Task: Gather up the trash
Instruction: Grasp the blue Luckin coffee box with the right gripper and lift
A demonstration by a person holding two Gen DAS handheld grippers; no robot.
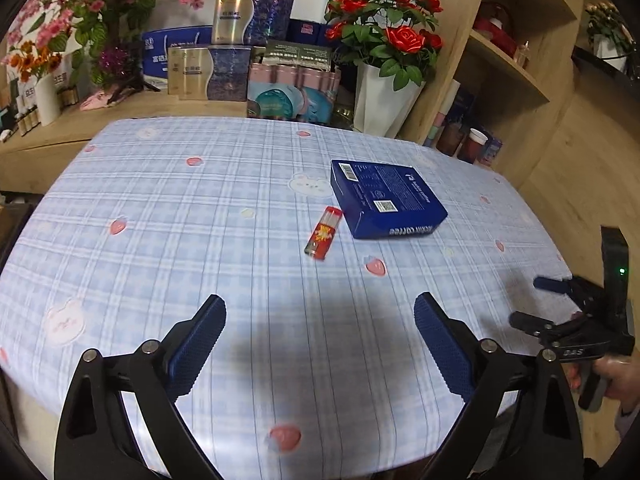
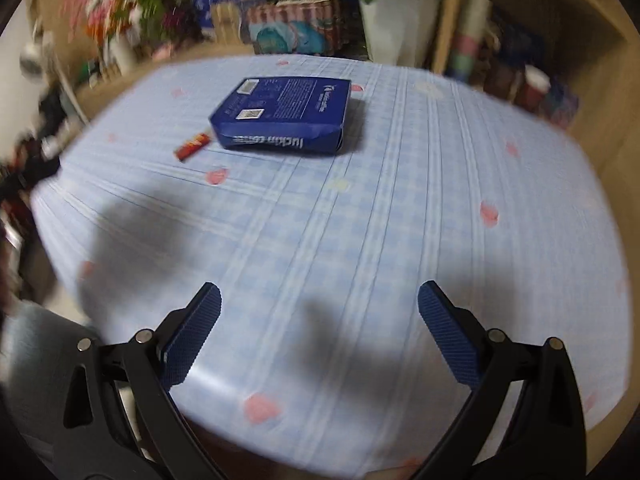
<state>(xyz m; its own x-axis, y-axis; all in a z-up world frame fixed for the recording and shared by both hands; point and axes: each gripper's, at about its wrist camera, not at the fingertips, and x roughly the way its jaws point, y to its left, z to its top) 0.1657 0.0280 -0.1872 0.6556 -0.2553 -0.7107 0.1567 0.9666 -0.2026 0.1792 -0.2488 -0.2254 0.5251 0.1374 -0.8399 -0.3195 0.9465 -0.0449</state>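
Table: covered with a blue plaid cloth [image 1: 200, 220] printed with strawberries and bears; it carries both pieces of trash, out past the middle.
Coffee box: a flat blue carton [image 1: 386, 200] lying on its broad face, flap end turned toward the grippers; it lies ahead of both.
Red wrapper: a small red snack packet [image 1: 323, 233] lying flat just beside the box, on the box's left and apart from it; long axis runs roughly away from the left gripper, slightly slanted.
Left gripper: [image 1: 320, 340] jaws spread wide and empty, hovering over the near part of the table; the packet lies almost straight ahead of it, well short of the pads.
Right gripper: [image 2: 320, 336] jaws likewise wide open, nothing between them; the box sits ahead and a little left of its line.
Key relation: judging by these views, the left gripper is the better lined up for the packet, the right for the box.
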